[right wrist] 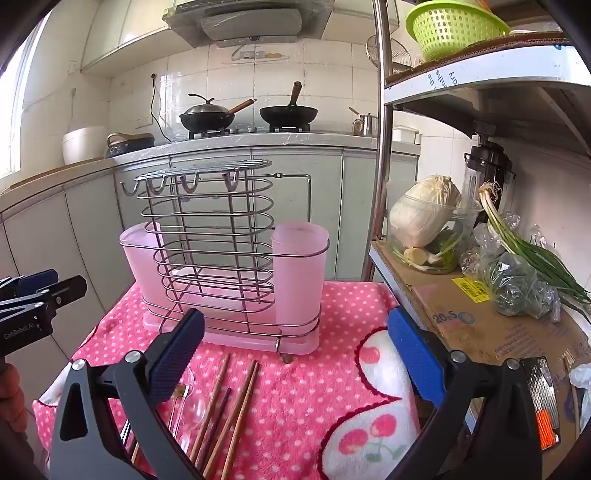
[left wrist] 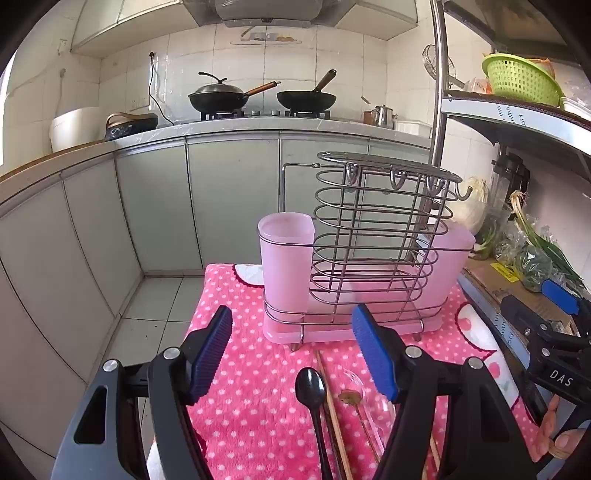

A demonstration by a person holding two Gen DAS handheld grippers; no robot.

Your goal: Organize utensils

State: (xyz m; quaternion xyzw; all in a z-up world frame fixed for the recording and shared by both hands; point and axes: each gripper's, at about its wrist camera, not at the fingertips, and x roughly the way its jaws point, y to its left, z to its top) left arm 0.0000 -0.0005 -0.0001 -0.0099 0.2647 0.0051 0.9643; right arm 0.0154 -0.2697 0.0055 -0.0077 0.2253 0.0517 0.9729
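A wire utensil rack (left wrist: 373, 236) with pink plastic cups (left wrist: 284, 258) stands on a pink dotted cloth (left wrist: 251, 387); it also shows in the right wrist view (right wrist: 221, 251). A black spoon (left wrist: 314, 398), wooden chopsticks (left wrist: 332, 410) and a clear spoon (left wrist: 362, 391) lie on the cloth in front of the rack. My left gripper (left wrist: 291, 354) is open and empty above them. My right gripper (right wrist: 295, 354) is open and empty above the chopsticks (right wrist: 229, 398) and clear spoon (right wrist: 188, 402).
A metal shelf (right wrist: 480, 314) on the right holds a cabbage in a bowl (right wrist: 424, 221), green onions (right wrist: 528, 251) and a green basket (right wrist: 450, 26). Behind are a counter with two woks (left wrist: 266, 98) and cabinets. The cloth's left edge drops to the tiled floor (left wrist: 155, 306).
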